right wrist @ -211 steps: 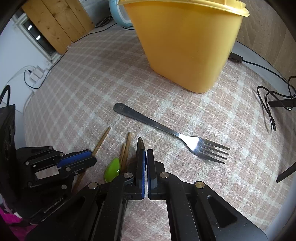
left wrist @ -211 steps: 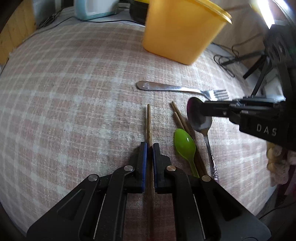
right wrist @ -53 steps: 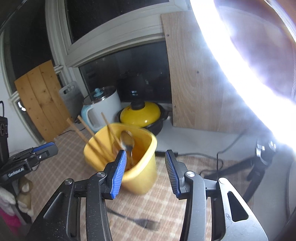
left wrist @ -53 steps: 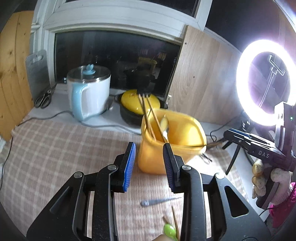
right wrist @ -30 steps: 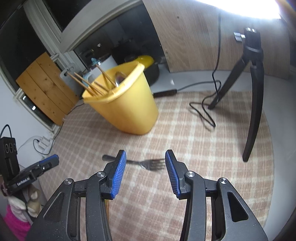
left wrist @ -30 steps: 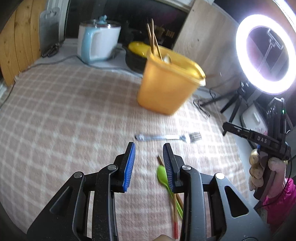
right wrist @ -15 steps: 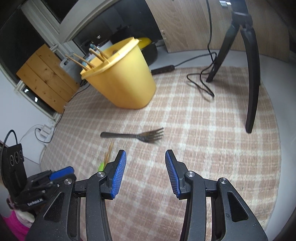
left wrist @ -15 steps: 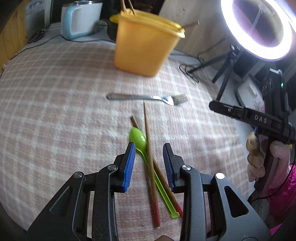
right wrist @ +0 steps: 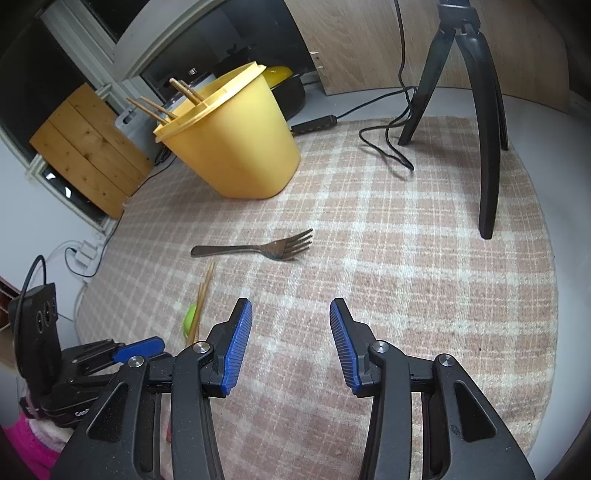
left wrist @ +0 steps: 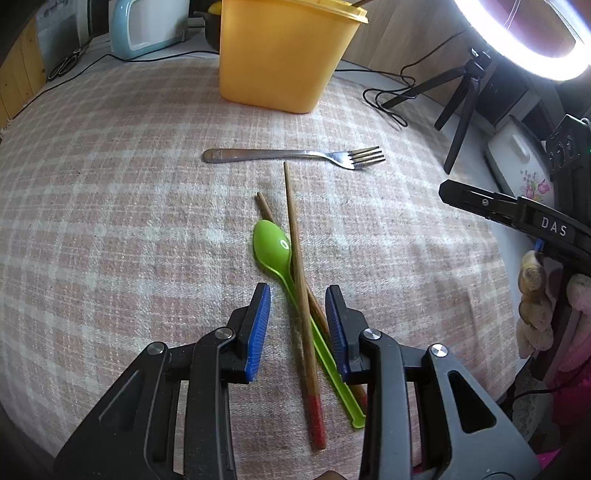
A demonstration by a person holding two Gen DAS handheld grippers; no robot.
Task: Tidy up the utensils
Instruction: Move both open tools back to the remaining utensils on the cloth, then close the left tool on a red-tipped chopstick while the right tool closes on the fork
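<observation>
Two chopsticks (left wrist: 298,280): crossed on the checked cloth (left wrist: 110,206), green spoon (left wrist: 275,251) tucked between them
Fork (left wrist: 291,156): flat just past their tips, apart from them
Yellow bin (left wrist: 284,55): further back, more sticks poking out
Left gripper (left wrist: 298,306): jaws apart, straddling the chopsticks and spoon handle, not pinching anything
Right gripper (right wrist: 291,339): gaping over bare cloth, empty
Tripod (right wrist: 476,110): off to the side

Location: a home kitchen set up for filming. Evidence: an electric kettle (left wrist: 147,27) and a lidded yellow pot (right wrist: 284,79) at the counter's (left wrist: 110,166) far edge below a window; a ring light (left wrist: 524,44) on a tripod (right wrist: 461,92) at its right edge.
</observation>
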